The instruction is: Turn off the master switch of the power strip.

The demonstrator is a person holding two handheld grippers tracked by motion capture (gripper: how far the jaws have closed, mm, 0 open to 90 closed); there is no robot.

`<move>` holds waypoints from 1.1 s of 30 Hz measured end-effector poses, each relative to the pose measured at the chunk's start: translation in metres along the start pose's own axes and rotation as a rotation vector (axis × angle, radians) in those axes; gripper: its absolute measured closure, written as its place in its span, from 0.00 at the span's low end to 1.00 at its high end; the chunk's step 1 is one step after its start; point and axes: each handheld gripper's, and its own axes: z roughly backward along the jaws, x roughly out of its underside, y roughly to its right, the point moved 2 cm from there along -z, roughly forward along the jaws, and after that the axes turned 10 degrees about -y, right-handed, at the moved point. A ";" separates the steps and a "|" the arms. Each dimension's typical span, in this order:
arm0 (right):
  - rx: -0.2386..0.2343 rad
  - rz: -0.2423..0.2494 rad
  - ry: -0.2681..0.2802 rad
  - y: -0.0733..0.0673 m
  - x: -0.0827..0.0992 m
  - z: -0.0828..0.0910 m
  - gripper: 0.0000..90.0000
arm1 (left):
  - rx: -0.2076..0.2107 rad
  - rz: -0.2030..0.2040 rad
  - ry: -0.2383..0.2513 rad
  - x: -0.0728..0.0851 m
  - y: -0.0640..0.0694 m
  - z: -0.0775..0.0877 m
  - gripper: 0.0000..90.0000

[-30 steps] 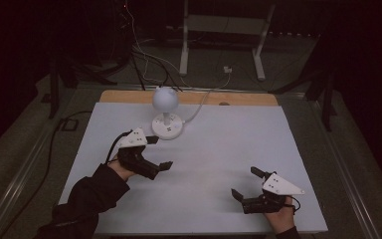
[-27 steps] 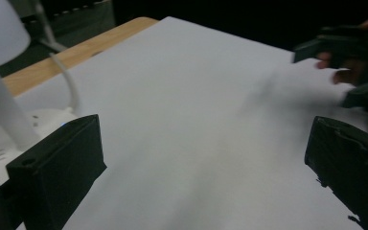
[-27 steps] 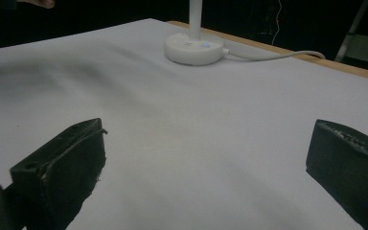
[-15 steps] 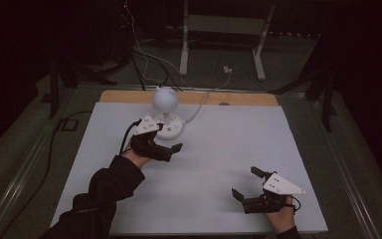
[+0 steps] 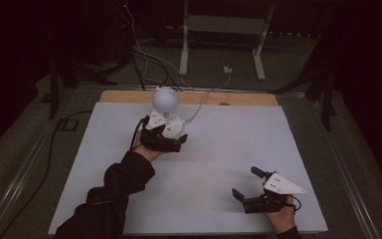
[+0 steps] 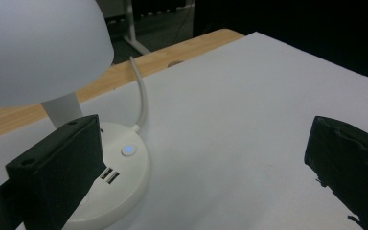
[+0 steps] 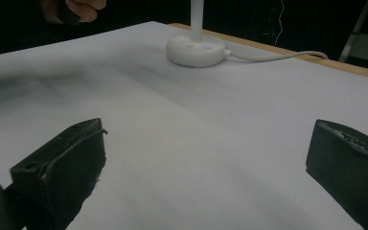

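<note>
A white desk lamp with a round head stands on its round base at the back of the white table top. My left gripper is open right at the near side of that base. In the left gripper view the base lies by the left jaw, with a lit blue button, two ports and the lamp head above; nothing sits between the jaws. My right gripper rests open near the front right, holding nothing; its view faces the lamp base.
The lamp's white cable runs off the back over a wooden edge strip. A white stand and loose cables are on the dark floor behind. The person's dark sleeve crosses the front left.
My left gripper has moved forward and to the right, from the left middle of the table up to the lamp base. The right gripper has stayed where it was.
</note>
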 end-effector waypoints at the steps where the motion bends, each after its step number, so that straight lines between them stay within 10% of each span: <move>1: 0.000 0.001 0.001 0.000 0.000 0.000 0.00 | -0.025 0.003 -0.012 0.000 -0.001 -0.005 0.00; 24: -0.007 -0.006 0.006 0.001 0.000 0.001 0.00 | -0.193 0.065 -0.009 0.002 -0.010 -0.049 0.18; 33: -0.009 -0.006 0.005 0.001 0.000 0.001 0.00 | -0.246 0.073 0.023 0.005 -0.011 -0.058 0.55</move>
